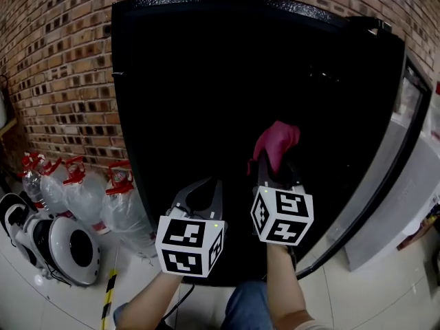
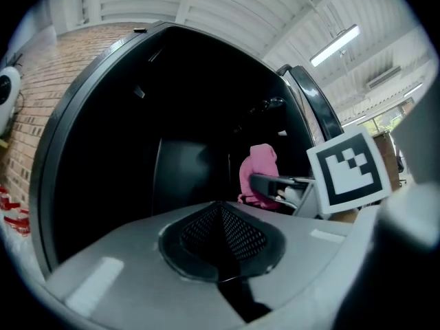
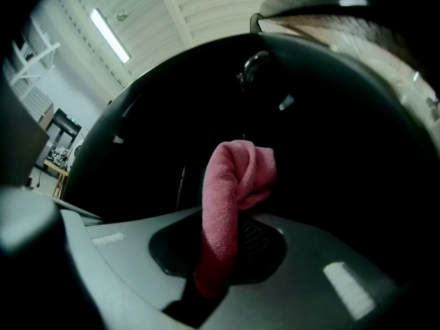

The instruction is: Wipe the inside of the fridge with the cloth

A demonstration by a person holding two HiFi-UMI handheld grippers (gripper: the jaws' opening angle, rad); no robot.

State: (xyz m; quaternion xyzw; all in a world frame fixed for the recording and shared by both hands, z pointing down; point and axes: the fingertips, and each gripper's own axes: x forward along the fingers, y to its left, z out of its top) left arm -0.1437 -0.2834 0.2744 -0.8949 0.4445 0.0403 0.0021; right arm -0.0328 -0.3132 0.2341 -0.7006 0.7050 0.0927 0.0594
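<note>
Right gripper (image 3: 230, 234): jaws clamped on the cloth (image 3: 232, 177). The lower end of the cloth is pinched between the pads and the rest stands free above the tips. Nothing else touches the jaws.

Left gripper (image 2: 221, 215): jaws drawn together, pads meeting along a centre ridge, with nothing between them. In the head view it hangs just beside the right gripper, lower and to its left, at the front of the fridge (image 1: 206, 102) opening. It touches nothing there.

Cloth, orientation: the long axis runs straight out along the right jaws, rising from the pinch. The top end folds over to one side and droops a little, making a hooked tip. From the head view the cloth (image 1: 276, 141) points up and away from the person, into the dark cavity. Whether it touches an inner wall cannot be told, as the interior is too black.

Cloth, look: pink, with a fine looped weave like microfibre. It is bunched into a thick roll rather than spread flat, narrow at the grip and fuller at the folded head. The left gripper view shows the same pink bundle (image 2: 258, 174) upright over the right jaws.

Surroundings: the fridge is black inside and out, its door (image 1: 388, 163) swung open at the right. A brick wall (image 1: 62, 60) is behind, and clear red-capped bottles (image 1: 75, 184) are on the floor at the left.
</note>
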